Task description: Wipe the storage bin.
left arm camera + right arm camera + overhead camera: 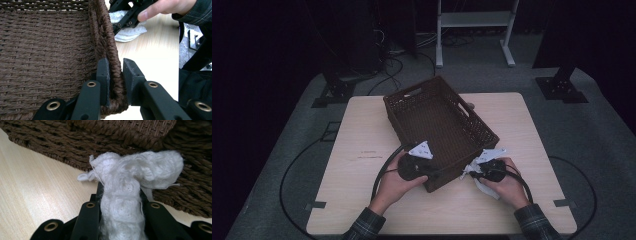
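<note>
Gripping the near rim of the brown woven basket (439,125), the left gripper (115,75) has one jaw inside the wall and one outside, pressed against the weave at the near corner. That basket sits slantwise on the light wooden table (362,150), its near corner between the two hands. To its right, the right gripper (120,195) is clamped on a bunched white cloth (130,177), held just beside the basket's outer wall and low over the tabletop.

basket (439,125) on table (362,180), cloth (479,180) right
</note>
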{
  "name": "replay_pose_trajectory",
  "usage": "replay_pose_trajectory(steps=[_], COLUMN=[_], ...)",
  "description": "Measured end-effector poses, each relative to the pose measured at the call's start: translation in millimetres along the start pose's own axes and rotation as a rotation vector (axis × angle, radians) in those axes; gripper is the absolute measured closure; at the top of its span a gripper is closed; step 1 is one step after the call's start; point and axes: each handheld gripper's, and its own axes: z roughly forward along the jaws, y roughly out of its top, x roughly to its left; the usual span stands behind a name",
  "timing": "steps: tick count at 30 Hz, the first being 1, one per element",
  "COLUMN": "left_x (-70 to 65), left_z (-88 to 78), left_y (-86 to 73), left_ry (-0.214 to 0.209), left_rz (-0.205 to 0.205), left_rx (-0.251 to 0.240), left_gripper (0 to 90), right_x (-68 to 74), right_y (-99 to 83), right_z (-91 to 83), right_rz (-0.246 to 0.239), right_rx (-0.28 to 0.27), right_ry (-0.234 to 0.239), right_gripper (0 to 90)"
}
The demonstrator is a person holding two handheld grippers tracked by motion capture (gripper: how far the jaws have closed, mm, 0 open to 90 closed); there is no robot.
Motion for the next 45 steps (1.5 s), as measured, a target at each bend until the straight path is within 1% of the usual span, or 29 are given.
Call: replay_pose_trajectory(steps=[4, 16, 28, 30, 34, 37, 45], left_x=[0.3, 0.2, -0.2, -0.1, 0.0, -0.2, -0.1], left_z=[-0.1, -0.2, -0.1, -0.1, 0.0, 0.1, 0.0], left_y=[0.0, 0.2, 0.2, 0.2, 0.2, 0.2, 0.2], left_ry=[-0.001, -0.001, 0.001, 0.001, 0.001, 0.002, 0.002], left_rz=[0.001, 0.001, -0.001, 0.001, 0.002, 0.001, 0.002], left_rx=[-0.001, 0.000, 0.000, 0.000, 0.000, -0.001, 0.000], left_gripper=[75.2, 75.2, 75.2, 75.2, 75.2, 75.2, 75.2], right_x=[2.5, 16.2, 29.7, 30.7, 29.6, 28.9, 27.3], right_y=[2.1, 21.5, 37.2, 38.6, 37.7, 36.2, 30.1], right_z=[-5.7, -37.0, -65.7, -67.9, -66.0, -61.4, -44.0], right_rz=[-0.013, -0.066, -0.112, -0.114, -0.109, -0.103, -0.103], right_rx=[-0.016, -0.141, -0.232, -0.237, -0.236, -0.223, -0.165], right_ry=[-0.002, -0.003, -0.004, -0.010, -0.001, 0.004, 0.020], right_gripper=[73.7, 73.7, 73.7, 73.7, 73.7, 73.7, 73.7])
